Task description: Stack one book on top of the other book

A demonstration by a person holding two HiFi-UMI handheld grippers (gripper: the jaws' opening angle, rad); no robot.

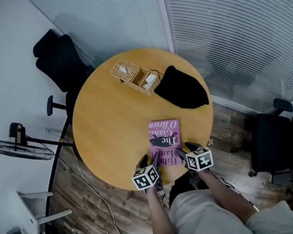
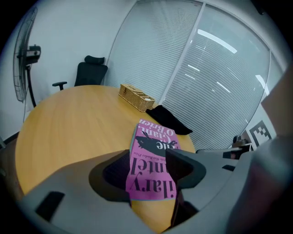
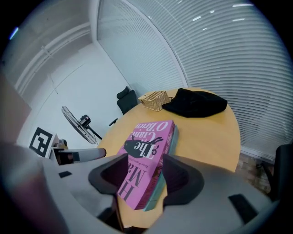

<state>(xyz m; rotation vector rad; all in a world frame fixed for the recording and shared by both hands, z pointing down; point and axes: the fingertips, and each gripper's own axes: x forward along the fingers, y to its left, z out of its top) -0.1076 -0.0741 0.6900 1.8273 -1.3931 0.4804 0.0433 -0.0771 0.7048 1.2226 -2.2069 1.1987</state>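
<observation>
Nearest the camera, the person's grey-trousered lap (image 1: 201, 218) is seen at the table's edge. The left gripper (image 2: 147, 156), with its marker cube, is held at the near left corner of the stack. Its jaws are spread wide, and the near end of the pink paperback book (image 1: 165, 138) lies in the gap. The right gripper (image 3: 145, 158) is held likewise at the near right corner, jaws also spread, with the same book in the gap. The pink book lies squarely on a second book with a teal edge (image 3: 174, 137), at the near side of the round light-wood table (image 1: 110, 123). On the cover, "The Giant, O'Brien" is read, upside down to the wearer. Of the author's name, "ilary" and "ntel" are legible in the left gripper view, and "H" and "Ma" in the right. Beyond lies a crumpled black cloth (image 1: 183, 88). Just beside it stands a two-compartment wicker basket (image 1: 133, 75) holding white items. Off the table are noted a black office chair (image 1: 60, 58), a standing fan (image 1: 15, 148) and white slatted blinds (image 1: 230, 24).
</observation>
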